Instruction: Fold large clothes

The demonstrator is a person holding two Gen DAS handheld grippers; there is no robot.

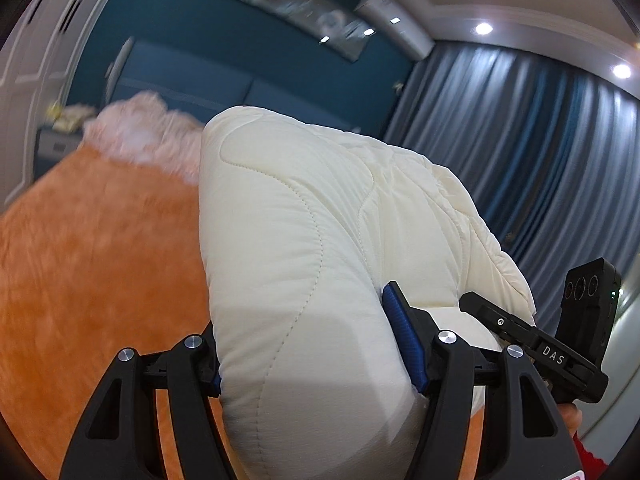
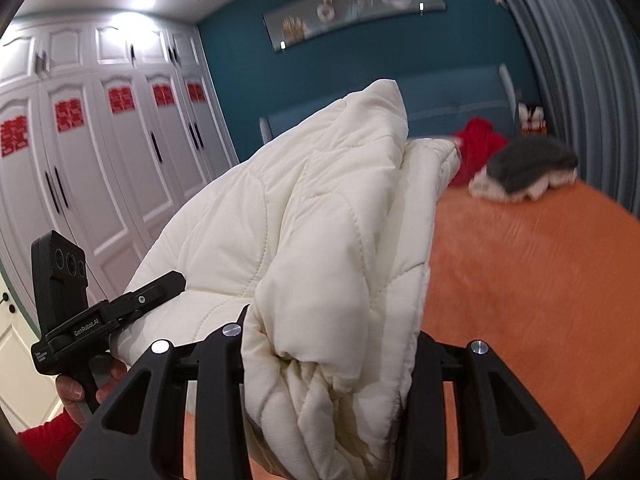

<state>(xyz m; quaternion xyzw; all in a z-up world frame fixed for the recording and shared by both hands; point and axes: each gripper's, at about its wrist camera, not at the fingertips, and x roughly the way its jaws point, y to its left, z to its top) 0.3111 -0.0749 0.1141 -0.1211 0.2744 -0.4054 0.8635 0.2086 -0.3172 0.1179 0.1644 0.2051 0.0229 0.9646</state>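
Observation:
A thick cream quilted garment [image 1: 288, 232] hangs bunched between both grippers above the orange bed. My left gripper [image 1: 308, 344] is shut on one fold of it, and the blue pad [image 1: 402, 344] of its right finger presses into the cloth. In the right wrist view my right gripper [image 2: 328, 352] is shut on another bunch of the same garment [image 2: 320, 220], which hides its fingertips. The right gripper's body [image 1: 536, 344] shows beside the cloth in the left wrist view. The left gripper's body [image 2: 96, 320] shows in the right wrist view, held by a hand [image 2: 76, 392].
An orange bedspread [image 2: 520, 280] lies below. A pink fluffy item [image 1: 140, 132] sits at the head of the bed, with a red garment [image 2: 476, 144] and a grey and white one [image 2: 524, 172]. White wardrobe doors [image 2: 100, 152] stand to the left and blue curtains [image 1: 520, 152] to the right.

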